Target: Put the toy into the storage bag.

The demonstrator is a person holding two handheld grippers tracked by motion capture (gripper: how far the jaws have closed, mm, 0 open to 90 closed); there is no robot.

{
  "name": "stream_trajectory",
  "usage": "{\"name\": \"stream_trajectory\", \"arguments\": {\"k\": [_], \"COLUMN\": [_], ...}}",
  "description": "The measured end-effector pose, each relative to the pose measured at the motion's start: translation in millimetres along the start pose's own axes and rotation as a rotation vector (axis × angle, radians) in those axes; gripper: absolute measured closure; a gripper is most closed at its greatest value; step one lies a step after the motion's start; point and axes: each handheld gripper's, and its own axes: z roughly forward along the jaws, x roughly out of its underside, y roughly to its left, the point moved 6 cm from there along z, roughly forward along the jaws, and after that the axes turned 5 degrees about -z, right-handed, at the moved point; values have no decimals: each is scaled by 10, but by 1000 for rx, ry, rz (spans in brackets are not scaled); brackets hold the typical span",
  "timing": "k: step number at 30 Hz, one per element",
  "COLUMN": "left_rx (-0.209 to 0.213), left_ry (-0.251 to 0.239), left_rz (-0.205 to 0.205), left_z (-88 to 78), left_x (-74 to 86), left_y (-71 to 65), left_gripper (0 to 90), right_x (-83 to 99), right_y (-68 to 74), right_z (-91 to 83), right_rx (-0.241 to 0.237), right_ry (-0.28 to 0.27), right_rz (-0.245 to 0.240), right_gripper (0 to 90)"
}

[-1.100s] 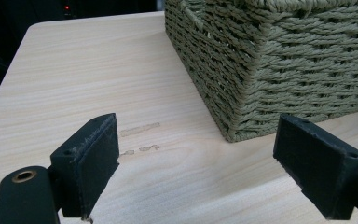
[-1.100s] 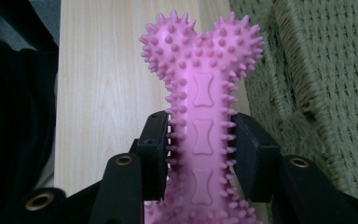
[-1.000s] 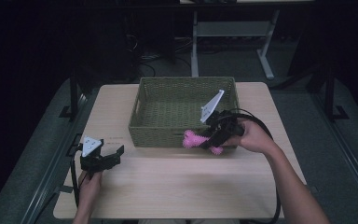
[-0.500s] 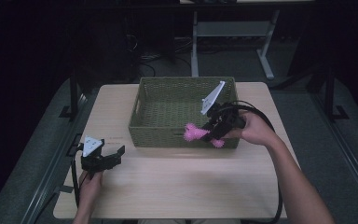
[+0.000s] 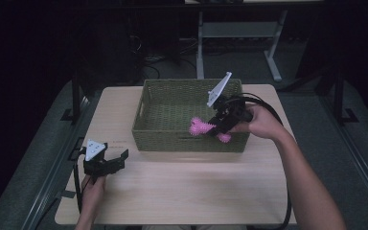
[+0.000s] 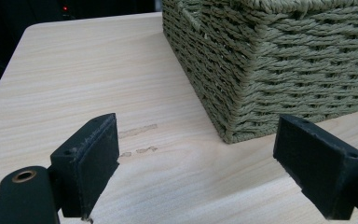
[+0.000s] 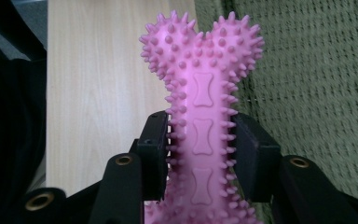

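Two grippers work at a pale wooden table in the high view. The right gripper hangs at about three o'clock, over the near right corner of a green woven basket, clamped across the shaft of a pink spiked bone toy. The toy's long axis runs roughly nine to three; its free knobbed end points toward nine o'clock, over the basket floor, while its other end sits over the near rim. The left gripper sits low at about seven o'clock, well apart from the basket, its jaws spread and holding nothing.

From the left gripper view, that gripper frames bare tabletop, with the basket's near corner rising at one o'clock just beyond its wide-apart jaws.

From the right gripper view, the right gripper pinches the bone toy at mid-shaft, the toy standing straight toward twelve o'clock. Basket weave lies behind it to the right, table to the left. Judging by this, the toy straddles the rim, so a release would need it carried farther over the basket floor; the right hand alone is placed for that.
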Motion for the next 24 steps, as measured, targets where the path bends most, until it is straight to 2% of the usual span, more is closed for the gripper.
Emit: {"name": "stream_trajectory", "arguments": {"k": [22, 24], "left_rx": [4, 2], "left_ry": [3, 2], "left_rz": [3, 2], "left_z": [10, 8], "left_x": [2, -2], "left_y": [-15, -15], "left_gripper": [137, 137], "right_x": [-38, -38], "right_y": [-269, -325], "right_z": [-46, -30], "right_rx": [-3, 0], "right_ry": [-3, 3], "right_rz": [40, 44], "right_gripper": [584, 584]}}
